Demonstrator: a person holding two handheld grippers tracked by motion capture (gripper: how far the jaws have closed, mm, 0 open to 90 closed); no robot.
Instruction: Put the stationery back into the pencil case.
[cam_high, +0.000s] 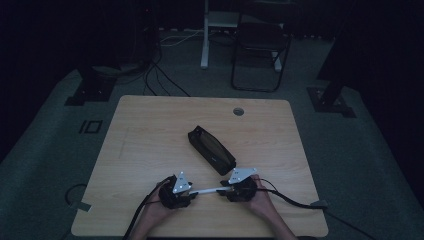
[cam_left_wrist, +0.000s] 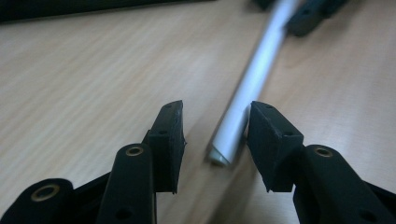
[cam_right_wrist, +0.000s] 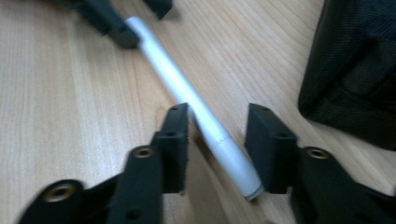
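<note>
A white pen (cam_high: 210, 190) lies near the counter's (cam_high: 150, 130) near edge, between the partly open left hand-held gripper (cam_left_wrist: 215, 135) and right hand-held gripper (cam_right_wrist: 217, 140). A black case (cam_high: 211, 149) sits just behind.

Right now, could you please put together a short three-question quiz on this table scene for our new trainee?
1. True or false: the slim white plastic pen lies on the light wooden table with one end between each tool's jaws.
2. Which lies farther from the person than the pen?
A. a black fabric pencil case
B. a red mug
C. a glass bowl
3. In the left gripper view, does the pen lie midway between the left tool's jaws or beside one jaw?

Key:
1. True; the right tool brackets the other end.
2. A.
3. Beside one jaw, the right-hand one in that view.
</note>
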